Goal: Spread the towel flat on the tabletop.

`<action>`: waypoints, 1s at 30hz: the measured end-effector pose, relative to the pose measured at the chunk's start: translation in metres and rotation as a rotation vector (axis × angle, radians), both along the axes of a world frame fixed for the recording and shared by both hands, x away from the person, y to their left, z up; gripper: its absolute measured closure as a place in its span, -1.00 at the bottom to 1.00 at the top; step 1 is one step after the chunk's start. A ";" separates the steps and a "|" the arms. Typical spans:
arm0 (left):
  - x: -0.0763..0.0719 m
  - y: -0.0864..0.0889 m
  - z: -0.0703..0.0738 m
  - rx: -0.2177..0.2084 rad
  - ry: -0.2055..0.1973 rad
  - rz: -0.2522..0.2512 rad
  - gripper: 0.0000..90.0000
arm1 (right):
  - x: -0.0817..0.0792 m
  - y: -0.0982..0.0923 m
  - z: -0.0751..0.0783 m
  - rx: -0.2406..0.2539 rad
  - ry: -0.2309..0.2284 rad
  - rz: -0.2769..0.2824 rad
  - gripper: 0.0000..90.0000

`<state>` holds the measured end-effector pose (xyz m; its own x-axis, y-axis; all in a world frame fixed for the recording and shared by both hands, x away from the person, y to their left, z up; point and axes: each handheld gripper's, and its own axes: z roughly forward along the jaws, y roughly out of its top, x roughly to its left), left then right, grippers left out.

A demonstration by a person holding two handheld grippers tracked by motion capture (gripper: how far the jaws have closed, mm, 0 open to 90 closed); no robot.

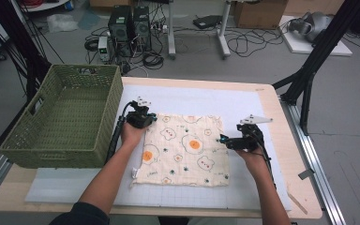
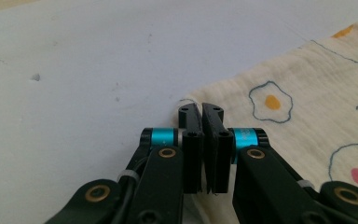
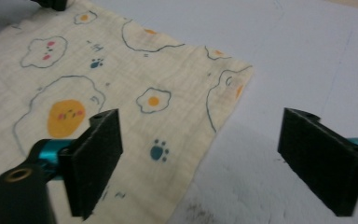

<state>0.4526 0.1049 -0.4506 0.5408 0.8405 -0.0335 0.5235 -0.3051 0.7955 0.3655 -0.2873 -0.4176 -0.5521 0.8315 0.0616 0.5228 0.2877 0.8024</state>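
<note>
Left tongs (image 1: 151, 117) pinch the cloth (image 1: 185, 150) at its far left corner. Right tongs (image 1: 224, 139) gape wide, empty, over the cloth's right edge.

Off-task items I see | green woven basket (image 1: 65, 119): 9 o'clock on the table, overhanging its left edge | white mat (image 1: 243, 101): covers most of the wooden table (image 1: 304, 197) | computer towers (image 1: 130, 23): floor, 12 o'clock, amid tangled cables | cardboard box (image 1: 258, 13): floor, 1 o'clock | black frame legs (image 1: 309, 70): 2 o'clock
</note>
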 end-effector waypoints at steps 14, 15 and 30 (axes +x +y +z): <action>0.001 0.005 0.000 -0.039 0.024 0.017 0.92 | 0.072 0.020 -0.021 -0.104 0.106 -0.050 -0.25; 0.000 0.005 0.000 -0.040 0.023 0.018 0.92 | 0.074 0.021 -0.023 -0.098 0.110 -0.050 -0.20; 0.000 0.006 0.001 -0.040 0.034 0.025 0.93 | 0.078 0.037 -0.023 -0.114 0.121 -0.057 0.91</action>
